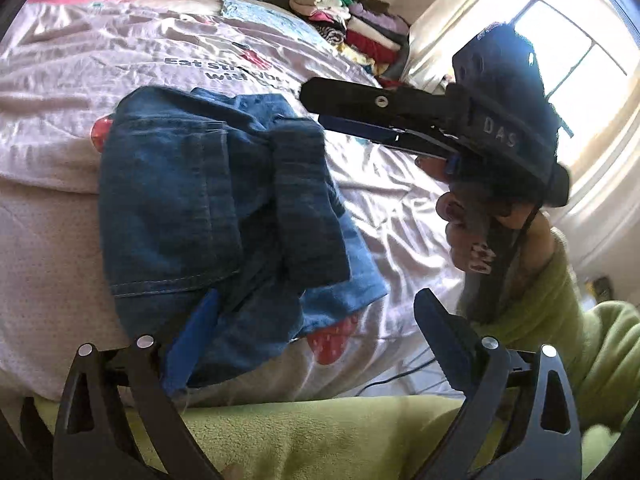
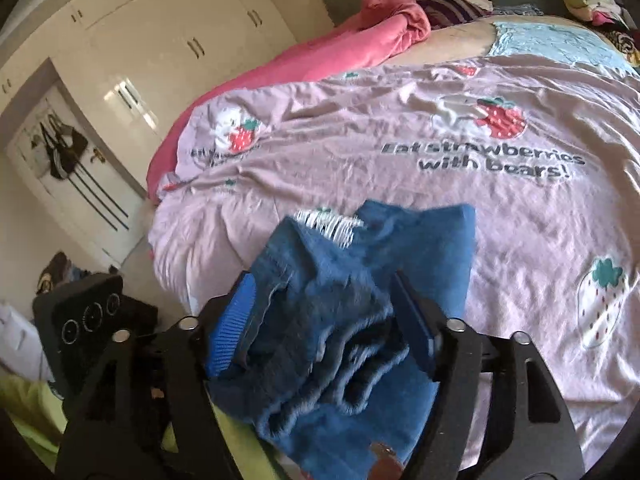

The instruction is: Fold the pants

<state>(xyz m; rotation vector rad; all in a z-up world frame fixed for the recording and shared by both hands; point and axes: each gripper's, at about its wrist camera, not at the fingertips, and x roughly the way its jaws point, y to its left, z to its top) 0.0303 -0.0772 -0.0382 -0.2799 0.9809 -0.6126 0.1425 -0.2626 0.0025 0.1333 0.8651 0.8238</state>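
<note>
Right gripper (image 2: pixel 324 320) has its jaws spread wide, with bunched denim between them but not pinched. Left gripper (image 1: pixel 316 328) is open too, beside the folded jeans (image 1: pixel 216 208) lying on the strawberry-print bedsheet (image 2: pixel 520 208).

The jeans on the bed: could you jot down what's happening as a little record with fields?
item: blue jeans, bundled in folds
surface: pink strawberry-print bedspread
left hand-held gripper: jaws wide apart, one blue pad at the jeans' near edge
right hand-held gripper: jaws apart, denim lying between them, not pinched
background: stack of folded clothes, pink blanket
</note>
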